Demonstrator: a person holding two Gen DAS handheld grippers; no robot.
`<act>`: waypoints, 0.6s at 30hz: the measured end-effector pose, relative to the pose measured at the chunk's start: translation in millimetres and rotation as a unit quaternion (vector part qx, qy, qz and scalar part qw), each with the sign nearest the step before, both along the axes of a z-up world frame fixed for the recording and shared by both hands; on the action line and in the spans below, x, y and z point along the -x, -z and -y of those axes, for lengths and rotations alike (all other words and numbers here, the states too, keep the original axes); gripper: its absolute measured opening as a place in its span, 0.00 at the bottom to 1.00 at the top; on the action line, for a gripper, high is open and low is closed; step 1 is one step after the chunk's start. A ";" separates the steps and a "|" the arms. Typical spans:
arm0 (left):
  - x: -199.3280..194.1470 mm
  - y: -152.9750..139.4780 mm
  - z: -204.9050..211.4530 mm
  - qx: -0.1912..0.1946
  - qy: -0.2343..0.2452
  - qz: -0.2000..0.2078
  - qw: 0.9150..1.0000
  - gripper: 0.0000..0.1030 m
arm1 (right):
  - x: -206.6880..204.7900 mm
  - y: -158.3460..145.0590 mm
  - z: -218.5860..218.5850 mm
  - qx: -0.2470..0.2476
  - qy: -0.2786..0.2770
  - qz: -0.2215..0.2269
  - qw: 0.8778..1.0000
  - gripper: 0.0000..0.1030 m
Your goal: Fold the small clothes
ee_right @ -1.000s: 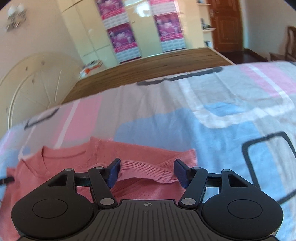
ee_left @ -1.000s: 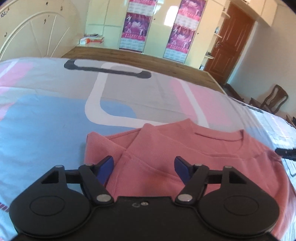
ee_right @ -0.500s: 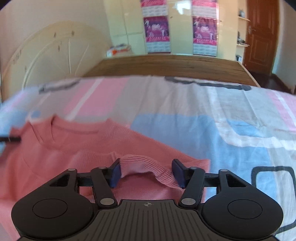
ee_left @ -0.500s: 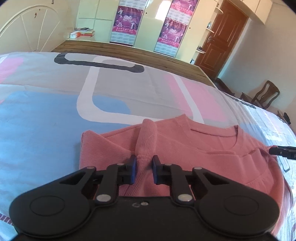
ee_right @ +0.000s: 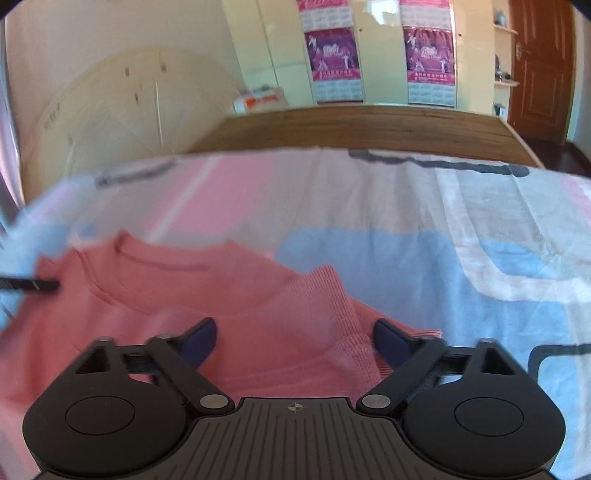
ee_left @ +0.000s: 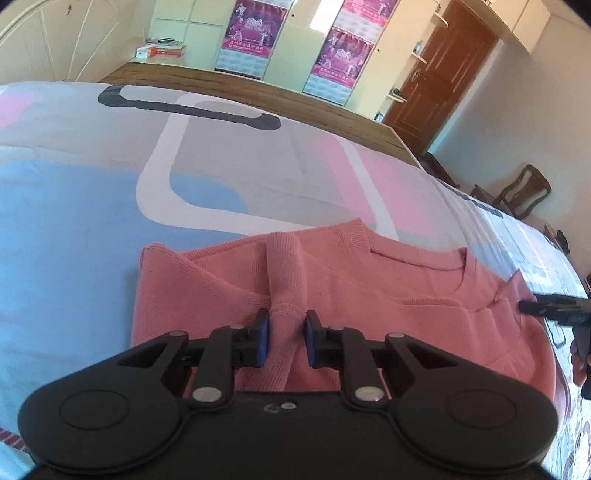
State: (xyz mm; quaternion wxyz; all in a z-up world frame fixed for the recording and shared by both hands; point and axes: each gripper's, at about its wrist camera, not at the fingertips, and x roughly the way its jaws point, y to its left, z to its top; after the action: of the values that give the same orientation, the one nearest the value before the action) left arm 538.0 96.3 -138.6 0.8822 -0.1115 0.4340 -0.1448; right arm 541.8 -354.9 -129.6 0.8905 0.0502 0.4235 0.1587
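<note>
A pink knit sweater lies on the patterned bed sheet, its neckline facing away. My left gripper is shut on a raised ridge of its fabric near the left shoulder fold. In the right wrist view the sweater has its ribbed sleeve cuff folded over the body. My right gripper sits over that cuff with its jaws opening. The cuff lies loose between the pads, which do not press on it. A black finger of the right gripper shows at the sweater's right edge.
The bed sheet stretches wide around the sweater. A wooden bed board runs along the far edge. Beyond it stand pale wardrobes with posters, a brown door and a wooden chair at the right.
The left gripper's jaws closed on a pinch of sweater fabric, pulling it into a ridge. The right gripper rolled and spread its jaws, and the cuff it stretched now lies slack.
</note>
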 end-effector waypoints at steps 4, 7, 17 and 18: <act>13.9 -10.5 6.3 -0.017 -0.007 0.055 0.998 0.12 | -2.6 2.8 -10.1 0.038 0.000 -0.002 0.999 0.13; 33.6 -28.6 2.1 -0.004 -0.044 0.120 0.992 0.12 | 7.7 -10.1 -12.1 0.053 0.014 0.040 0.998 0.09; 21.2 4.6 10.1 -0.056 -0.091 0.078 0.991 0.13 | 4.9 13.2 -12.2 0.093 0.107 0.037 0.989 0.10; 21.3 4.5 11.2 -0.062 -0.092 0.074 0.991 0.17 | 4.8 12.9 -14.6 0.101 0.109 0.039 0.988 0.10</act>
State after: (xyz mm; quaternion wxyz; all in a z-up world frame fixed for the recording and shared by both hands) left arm 516.7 85.1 -143.1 0.9267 -0.0851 0.3633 -0.0442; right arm 537.1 -340.3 -142.4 0.9189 -0.0002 0.3941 0.0185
